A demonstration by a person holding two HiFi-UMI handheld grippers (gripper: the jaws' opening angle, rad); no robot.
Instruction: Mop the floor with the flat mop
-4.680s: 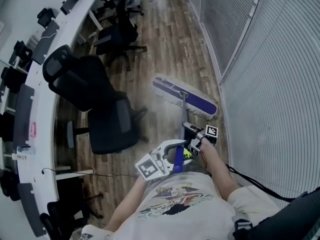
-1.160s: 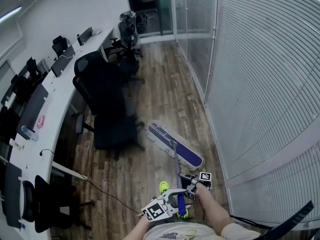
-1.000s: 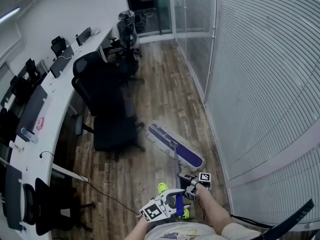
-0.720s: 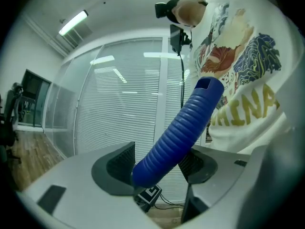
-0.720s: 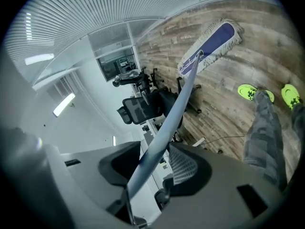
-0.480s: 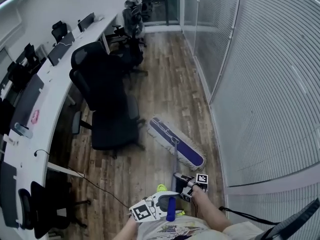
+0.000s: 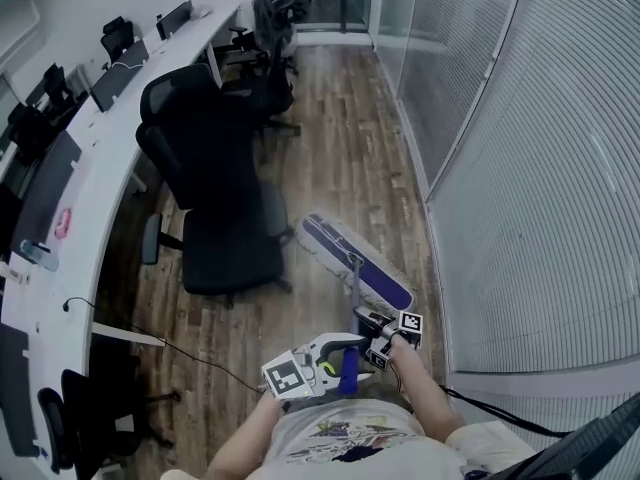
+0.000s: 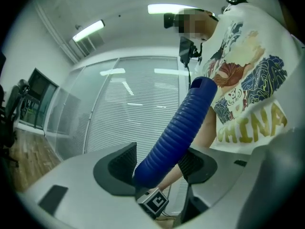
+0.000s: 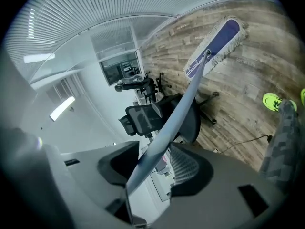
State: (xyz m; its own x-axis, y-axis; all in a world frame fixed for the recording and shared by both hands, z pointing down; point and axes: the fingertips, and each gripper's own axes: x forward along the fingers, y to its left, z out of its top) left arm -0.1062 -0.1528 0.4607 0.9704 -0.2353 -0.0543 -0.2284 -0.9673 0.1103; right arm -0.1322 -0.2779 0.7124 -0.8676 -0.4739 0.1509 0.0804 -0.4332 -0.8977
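Your left gripper [image 8: 157,165] is clamped on the mop's blue ribbed grip [image 8: 176,132], close to your shirt front. Your right gripper [image 9: 157,163] sits further down the smooth grey pole [image 9: 178,111]; its jaws have just been opening, and the pole runs between the pads unsqueezed. A black mesh-backed office chair [image 7: 220,218] stands just left of the flat mop head [image 7: 355,263], with slatted blinds [image 7: 540,168] close on its right. A thin black cable [image 7: 200,358] trails over the wood-plank floor [image 7: 340,138] near the long white desk [image 7: 95,158]. The purple, white-fringed head lies flat on the planks ahead of both grippers.
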